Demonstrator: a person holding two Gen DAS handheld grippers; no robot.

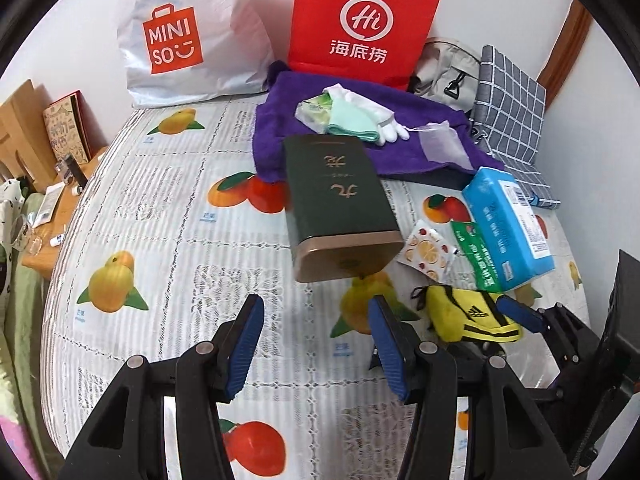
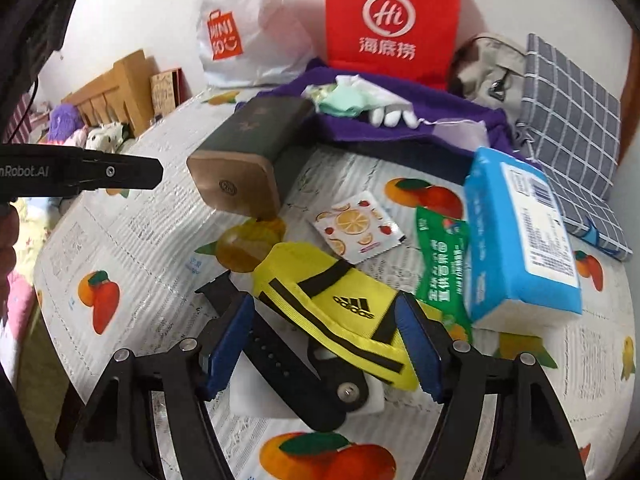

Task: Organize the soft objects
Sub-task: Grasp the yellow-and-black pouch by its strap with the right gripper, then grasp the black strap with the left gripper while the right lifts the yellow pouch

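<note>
Right gripper (image 2: 326, 340) jaws flank the yellow fabric pouch (image 2: 340, 300) with black stripes, pads apart; left gripper (image 1: 316, 344) jaws gape over the fruit-print tablecloth (image 1: 160, 240)

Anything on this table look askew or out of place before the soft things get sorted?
Yes: the dark green tin lies tipped on its side, its far end on the purple towel, among soft things. The blue tissue pack lies crooked over a green packet. Nothing looks spilled or damaged.
</note>
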